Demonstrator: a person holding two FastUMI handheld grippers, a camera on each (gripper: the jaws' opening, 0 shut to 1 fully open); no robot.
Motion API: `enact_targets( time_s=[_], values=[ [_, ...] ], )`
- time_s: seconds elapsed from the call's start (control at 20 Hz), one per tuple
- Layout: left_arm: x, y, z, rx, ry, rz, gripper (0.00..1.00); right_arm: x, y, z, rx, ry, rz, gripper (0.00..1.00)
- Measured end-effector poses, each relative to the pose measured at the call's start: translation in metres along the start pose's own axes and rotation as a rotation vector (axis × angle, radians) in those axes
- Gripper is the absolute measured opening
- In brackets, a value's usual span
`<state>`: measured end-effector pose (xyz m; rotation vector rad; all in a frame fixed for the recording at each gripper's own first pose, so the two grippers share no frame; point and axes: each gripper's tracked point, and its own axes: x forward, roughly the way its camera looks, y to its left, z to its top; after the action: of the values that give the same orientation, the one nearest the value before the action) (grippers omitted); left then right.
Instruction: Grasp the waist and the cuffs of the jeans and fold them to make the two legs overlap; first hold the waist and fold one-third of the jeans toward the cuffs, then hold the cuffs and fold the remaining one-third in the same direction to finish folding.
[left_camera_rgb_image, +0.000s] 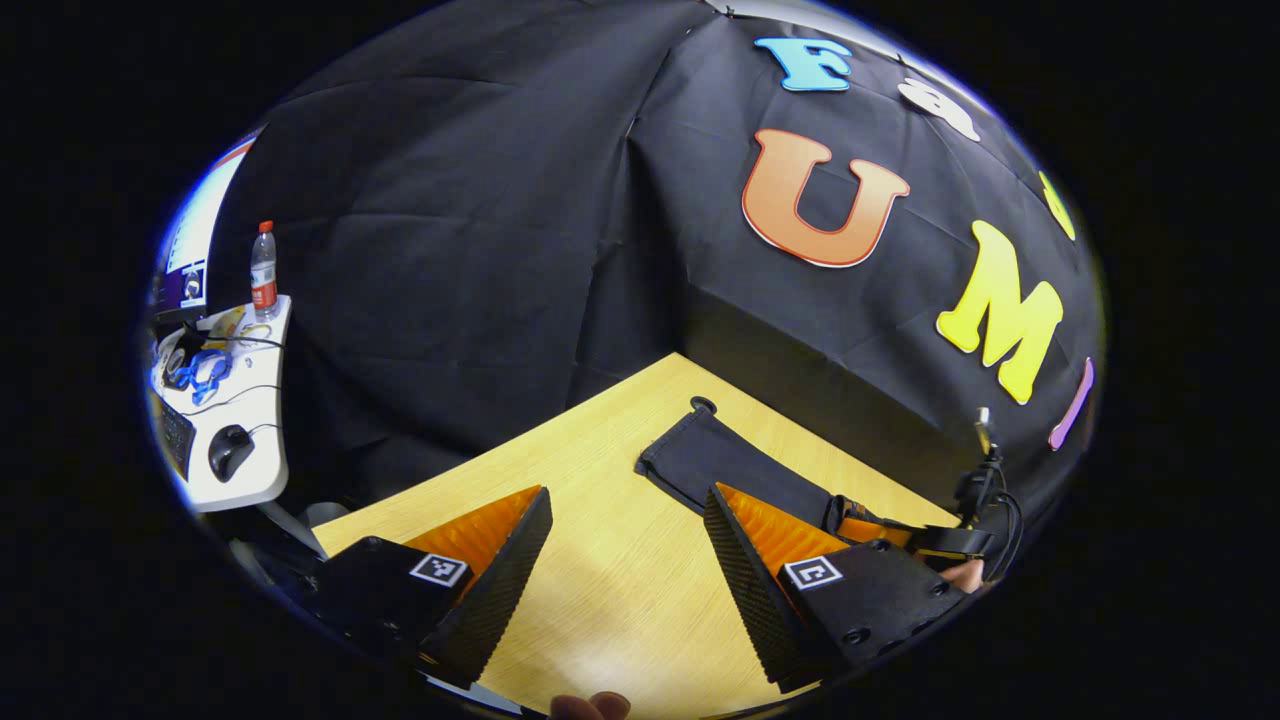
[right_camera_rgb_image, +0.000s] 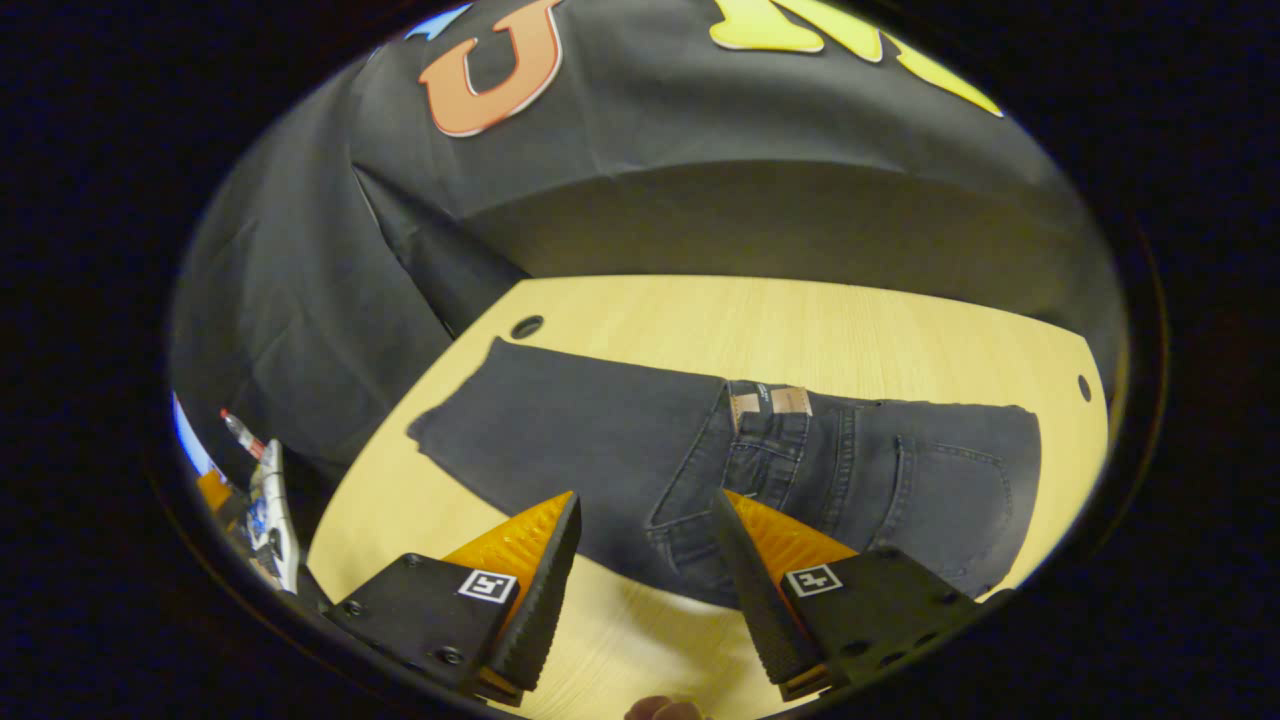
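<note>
Dark grey jeans (right_camera_rgb_image: 600, 450) lie flat on the wooden table (right_camera_rgb_image: 800, 320), legs overlapped. The waist end (right_camera_rgb_image: 770, 402), with its tan patch, is folded over onto the legs, leaving a fold at the right (right_camera_rgb_image: 1010, 480). The cuffs (right_camera_rgb_image: 450, 425) point left. My right gripper (right_camera_rgb_image: 647, 497) is open above the near edge of the jeans, by the folded waist part, with nothing between its fingers. In the left gripper view the cuff end (left_camera_rgb_image: 715, 455) lies just beyond my open left gripper (left_camera_rgb_image: 628, 490), which hangs over bare table (left_camera_rgb_image: 600, 560). The right gripper (left_camera_rgb_image: 950, 540) and its cables are partly hidden behind my right finger.
A white side desk (left_camera_rgb_image: 255, 470) at the far left carries a water bottle (left_camera_rgb_image: 263, 270), a mouse (left_camera_rgb_image: 230, 450) and cables. Black cloth walls close off the table's far sides. The tabletop has small round holes (right_camera_rgb_image: 526, 326) near its far corners.
</note>
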<state>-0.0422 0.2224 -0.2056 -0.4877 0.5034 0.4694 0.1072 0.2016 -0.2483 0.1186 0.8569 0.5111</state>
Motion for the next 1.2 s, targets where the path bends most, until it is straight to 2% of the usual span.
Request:
enact_targets(
  time_s=[0.05,0.1,0.15,0.2,0.25,0.3,0.35,0.4,0.45,0.65,0.7,0.75,0.9,1.1,1.2],
  values=[
    [0.012,-0.004,0.0,-0.038,0.016,-0.022,0.99,-0.023,0.003,0.006,-0.018,-0.018,0.016,0.82],
    [0.023,-0.01,0.001,-0.084,0.027,-0.046,0.99,-0.046,0.007,0.011,-0.044,-0.039,0.034,0.75],
    [0.038,-0.013,0.002,-0.14,0.034,-0.066,0.99,-0.071,0.007,0.017,-0.073,-0.062,0.042,0.82],
    [0.051,-0.018,0.002,-0.204,0.044,-0.092,0.99,-0.094,0.003,0.02,-0.1,-0.079,0.047,0.82],
    [0.066,-0.025,0.002,-0.283,0.055,-0.125,0.99,-0.116,-0.005,0.024,-0.12,-0.096,0.04,0.9],
    [0.079,-0.027,0.0,-0.364,0.071,-0.142,0.99,-0.136,-0.013,0.027,-0.127,-0.11,0.029,0.9],
    [0.094,-0.029,-0.002,-0.433,0.092,-0.154,0.99,-0.156,-0.026,0.031,-0.12,-0.125,0.01,0.85],
    [0.107,-0.03,-0.008,-0.488,0.111,-0.163,0.99,-0.174,-0.038,0.033,-0.101,-0.138,-0.011,0.89],
    [0.119,-0.032,-0.015,-0.53,0.132,-0.169,0.99,-0.189,-0.051,0.036,-0.078,-0.149,-0.038,0.86],
    [0.159,-0.04,-0.03,-0.684,0.201,-0.198,0.99,-0.237,-0.104,0.037,-0.017,-0.173,-0.151,0.91],
    [0.167,-0.041,-0.035,-0.718,0.216,-0.195,0.99,-0.246,-0.114,0.034,-0.005,-0.173,-0.176,0.85],
    [0.176,-0.043,-0.038,-0.746,0.226,-0.19,0.99,-0.253,-0.124,0.031,0.011,-0.171,-0.198,0.92],
    [0.198,-0.039,-0.048,-0.782,0.238,-0.161,0.99,-0.27,-0.143,0.024,0.052,-0.175,-0.249,0.92],
    [0.223,-0.03,-0.053,-0.785,0.233,-0.111,0.98,-0.274,-0.155,0.018,0.13,-0.17,-0.269,0.92],
    [0.23,-0.035,-0.049,-0.815,0.232,-0.13,0.98,-0.274,-0.154,0.018,0.152,-0.173,-0.266,0.92]
  ],
)
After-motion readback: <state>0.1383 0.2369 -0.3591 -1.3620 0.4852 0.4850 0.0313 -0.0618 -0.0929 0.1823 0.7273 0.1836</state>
